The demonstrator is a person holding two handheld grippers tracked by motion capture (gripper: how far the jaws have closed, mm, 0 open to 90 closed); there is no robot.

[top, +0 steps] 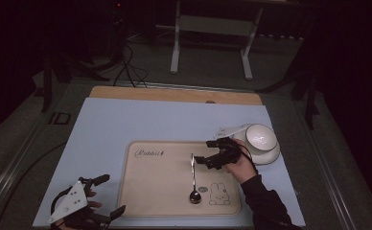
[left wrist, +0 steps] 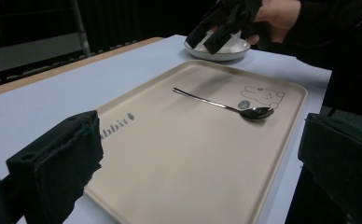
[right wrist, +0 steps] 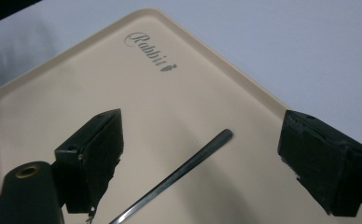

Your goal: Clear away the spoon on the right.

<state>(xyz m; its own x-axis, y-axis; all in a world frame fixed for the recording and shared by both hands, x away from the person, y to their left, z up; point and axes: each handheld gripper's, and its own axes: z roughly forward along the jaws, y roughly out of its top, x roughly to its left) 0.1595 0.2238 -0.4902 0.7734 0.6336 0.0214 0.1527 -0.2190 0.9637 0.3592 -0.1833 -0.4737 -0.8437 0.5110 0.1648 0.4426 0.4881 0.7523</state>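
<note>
One spoon on one tray, one bowl; both tools gape empty.

Tan tray reads "Rabbit" in script nr 1 corner; no other legible txt.

Spoon on tray, bowl right.
</note>
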